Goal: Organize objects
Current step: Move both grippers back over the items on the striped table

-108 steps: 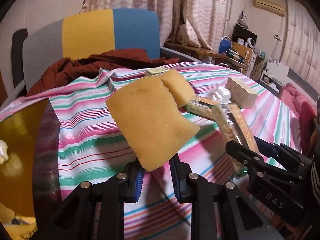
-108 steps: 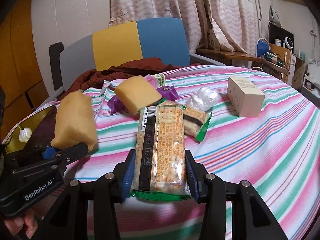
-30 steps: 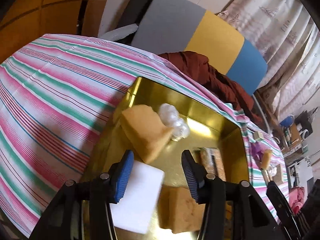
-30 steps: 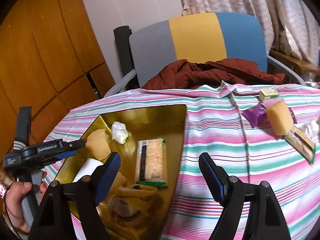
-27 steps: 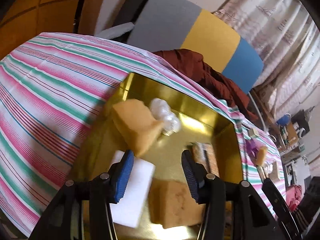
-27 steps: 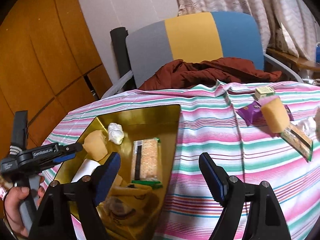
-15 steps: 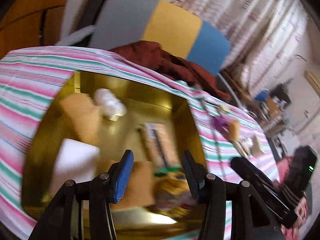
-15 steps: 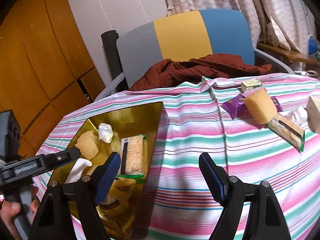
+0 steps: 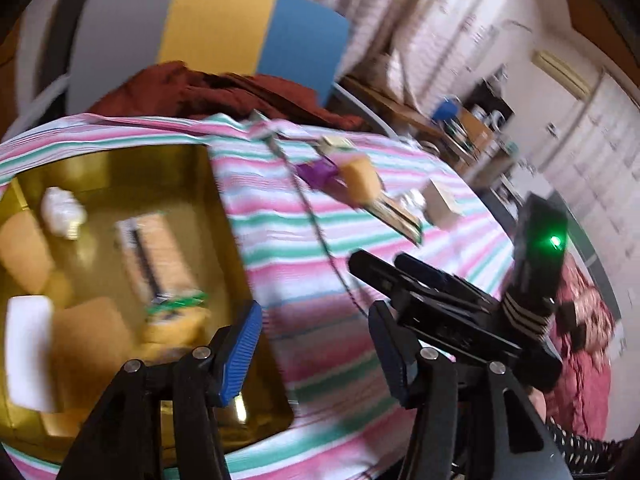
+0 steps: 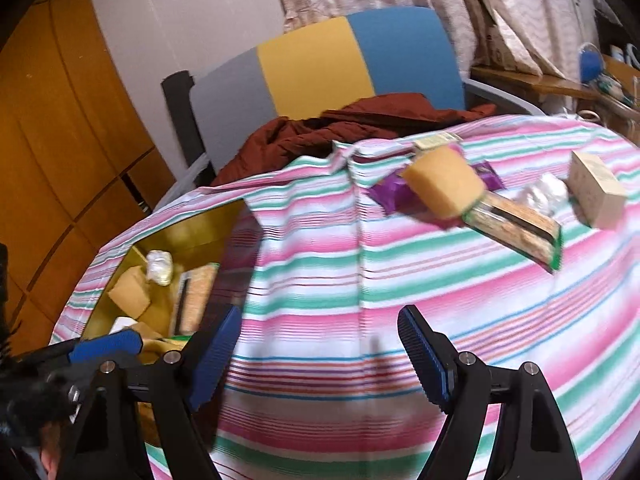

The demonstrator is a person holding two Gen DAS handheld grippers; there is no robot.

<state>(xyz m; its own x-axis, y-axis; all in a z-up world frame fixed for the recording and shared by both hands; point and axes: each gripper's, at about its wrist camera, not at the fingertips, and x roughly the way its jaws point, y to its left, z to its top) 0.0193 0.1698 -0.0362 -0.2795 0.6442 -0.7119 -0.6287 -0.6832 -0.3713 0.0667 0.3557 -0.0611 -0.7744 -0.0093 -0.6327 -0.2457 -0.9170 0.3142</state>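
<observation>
A gold tray (image 9: 224, 216) (image 10: 188, 236) lies at the left of the striped table and holds sponges, a cracker pack (image 9: 154, 256), a white block (image 9: 26, 348) and a clear wad (image 9: 62, 210). On the cloth to the right lie a yellow sponge (image 10: 444, 186) (image 9: 360, 180), a purple wrapper (image 10: 390, 196), a cracker pack (image 10: 516, 228), a clear wad (image 10: 544, 196) and a beige box (image 10: 596, 190). My left gripper (image 9: 314, 348) is open and empty over the tray's right edge. My right gripper (image 10: 320, 354) is open and empty over bare cloth.
A chair with grey, yellow and blue back (image 10: 328, 68) stands behind the table with a dark red garment (image 10: 344, 128) on it. A small pale box (image 10: 434, 142) lies at the far table edge. Furniture and curtains are at the right.
Both grippers let go of the sponge and the cracker pack, which now lie in the tray. Both views have swung right, from the tray toward the items on the cloth.
</observation>
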